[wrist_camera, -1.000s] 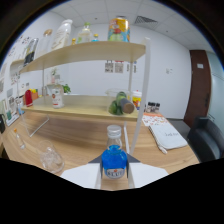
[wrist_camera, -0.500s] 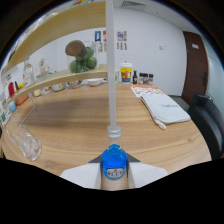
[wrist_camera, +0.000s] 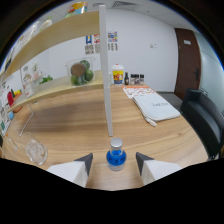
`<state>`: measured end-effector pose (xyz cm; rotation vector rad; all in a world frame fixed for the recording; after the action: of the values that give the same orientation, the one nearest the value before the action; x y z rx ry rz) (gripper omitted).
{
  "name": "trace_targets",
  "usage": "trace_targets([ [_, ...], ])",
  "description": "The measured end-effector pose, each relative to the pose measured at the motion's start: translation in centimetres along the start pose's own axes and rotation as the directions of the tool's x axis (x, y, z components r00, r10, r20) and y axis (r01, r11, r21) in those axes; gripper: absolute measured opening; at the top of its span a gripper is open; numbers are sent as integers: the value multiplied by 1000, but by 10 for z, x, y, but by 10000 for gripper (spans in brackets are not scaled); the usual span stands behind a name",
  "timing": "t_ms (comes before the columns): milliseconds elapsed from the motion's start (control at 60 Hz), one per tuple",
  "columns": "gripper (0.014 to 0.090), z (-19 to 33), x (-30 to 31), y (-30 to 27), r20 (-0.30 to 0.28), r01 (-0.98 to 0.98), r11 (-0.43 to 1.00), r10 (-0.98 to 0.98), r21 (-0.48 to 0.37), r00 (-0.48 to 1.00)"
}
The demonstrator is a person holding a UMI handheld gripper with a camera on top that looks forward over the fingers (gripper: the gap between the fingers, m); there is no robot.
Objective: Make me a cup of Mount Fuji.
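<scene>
A small bottle of blue liquid [wrist_camera: 116, 157] with a silver cap stands upright on the wooden table [wrist_camera: 165, 137], right in front of a white shelf post [wrist_camera: 106, 75]. My gripper [wrist_camera: 114, 162] is open, and the bottle stands between the fingers with a gap at each side. The dark fingertips [wrist_camera: 86, 161] sit level with the bottle's body. A clear glass holding ice [wrist_camera: 35, 150] rests on the table to the left of the fingers.
A wooden shelf [wrist_camera: 55, 90] runs along the left and back, carrying a clear tub of green fruit [wrist_camera: 80, 73]. Beyond the post stand a yellow-labelled jar [wrist_camera: 118, 75] and small dark bottles [wrist_camera: 134, 79]. A white bag [wrist_camera: 156, 106] and black chair [wrist_camera: 205, 122] are right.
The fingers have spread apart and let go of the blue bottle, which now stands on the table. The view has swung so the shelf post is straight ahead.
</scene>
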<state>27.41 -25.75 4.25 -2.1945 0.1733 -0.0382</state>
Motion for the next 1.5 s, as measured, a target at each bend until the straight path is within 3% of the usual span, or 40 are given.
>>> trace_targets([
  [50,844,-14,-3,-12,-16,-16,1000,16,19,1000],
  [217,849,-65,-41,-49,-13,-86,992,88,95,996],
  [417,853,-92,-138,-60,57,-50,991,44,121,997],
  [650,853,-105,-240,-78,117,-4,997,-5,78,993],
  [917,856,-173,-326,-224,165,7,960,-55,280,985],
  [1117,851,-160,-358,-303,154,9,920,-75,393,985],
  [1317,723,-121,-370,-337,123,-1,908,-56,419,991],
  [1417,539,-105,-368,-342,92,0,915,-40,403,995],
  [1500,437,-99,-362,-344,60,-2,916,-24,402,998],
])
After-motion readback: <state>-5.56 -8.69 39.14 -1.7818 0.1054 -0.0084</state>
